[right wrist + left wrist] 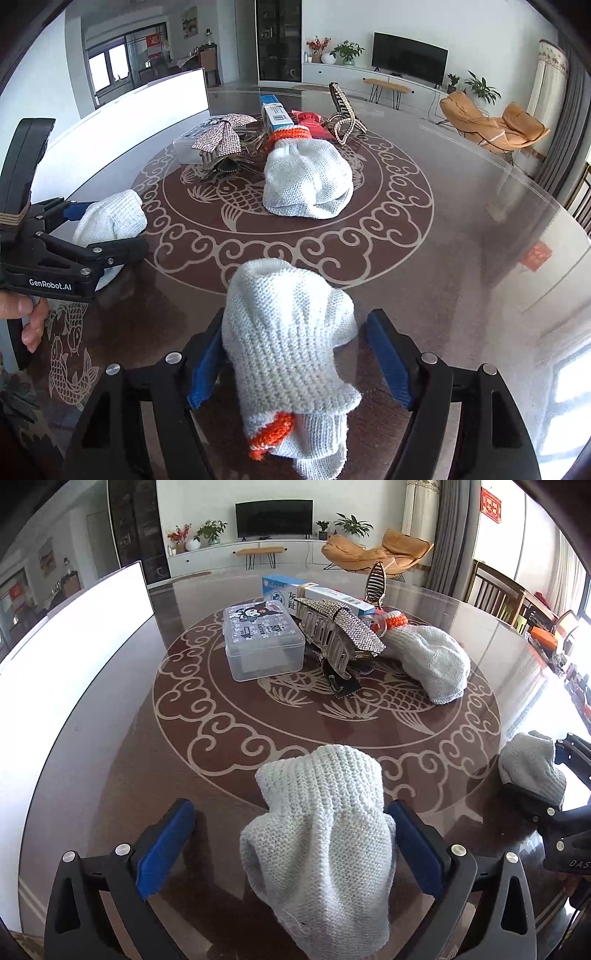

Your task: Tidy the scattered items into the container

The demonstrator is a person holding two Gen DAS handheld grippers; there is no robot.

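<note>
Gloves are what count here — one knitted glove (325, 834) lies on the counter (110, 760) between the left gripper (291, 845) fingers, which stand wide apart with only the right-hand pad brushing it. Another glove (291, 354), orange at the cuff, lies between the right gripper (295, 362) fingers, also spread; its left pad touches the knit without clamping. Both look light, soft and floppy, likely to sag, so pinching the bunched middle seems best. A third glove (306, 177) rests near the clear box (264, 642) — closed, it seems. The near ends of both gloves run out of view, and the clutter behind the box is hard to sort out.
</note>
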